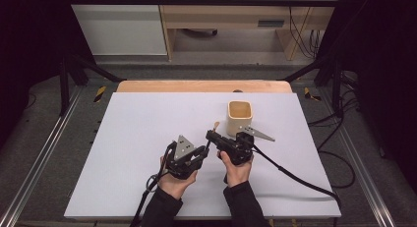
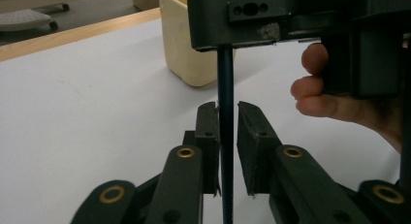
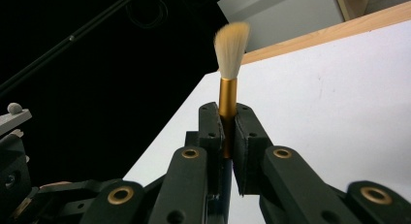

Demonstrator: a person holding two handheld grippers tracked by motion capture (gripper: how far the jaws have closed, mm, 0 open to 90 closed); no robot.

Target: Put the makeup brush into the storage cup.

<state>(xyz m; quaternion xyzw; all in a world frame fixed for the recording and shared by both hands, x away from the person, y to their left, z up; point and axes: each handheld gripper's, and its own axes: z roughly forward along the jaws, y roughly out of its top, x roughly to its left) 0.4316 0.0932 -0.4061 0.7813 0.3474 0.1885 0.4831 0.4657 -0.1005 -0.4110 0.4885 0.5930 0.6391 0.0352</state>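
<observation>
While clenching hard on the gold ferrule of the paintbrush (image 3: 228, 88), just below the pale bristles, with both pads of the right gripper (image 3: 227, 112) pressing on the metal from either side. Holding that brush near the middle of the white table (image 1: 137, 138), toward the person's side, bristle tip pointing away from the person and ending just beside the cream square cup (image 1: 240, 116) without touching it. Bracketing the brush's thin dark handle (image 2: 225, 112) farther down with the left gripper (image 2: 226, 117), yet not pinching: one pad lying against the handle, the other standing off by a narrow sliver of light, so resting slack around the handle rather than grasping it. Sitting nose to nose in the high view, left gripper (image 1: 204, 149) and right gripper (image 1: 210, 135) nearly meeting at the tips, each wrapped from below by a hand, left hand (image 1: 179, 180) and right hand (image 1: 236, 170), dark sleeves coming in from the bottom edge. Showing, in the left gripper view, the right gripper's black body just above the jaws, curled fingers (image 2: 315, 88) beside it and the cup (image 2: 186, 44) standing upright behind. Trailing black cables from both grippers across the table toward its near edge.
</observation>
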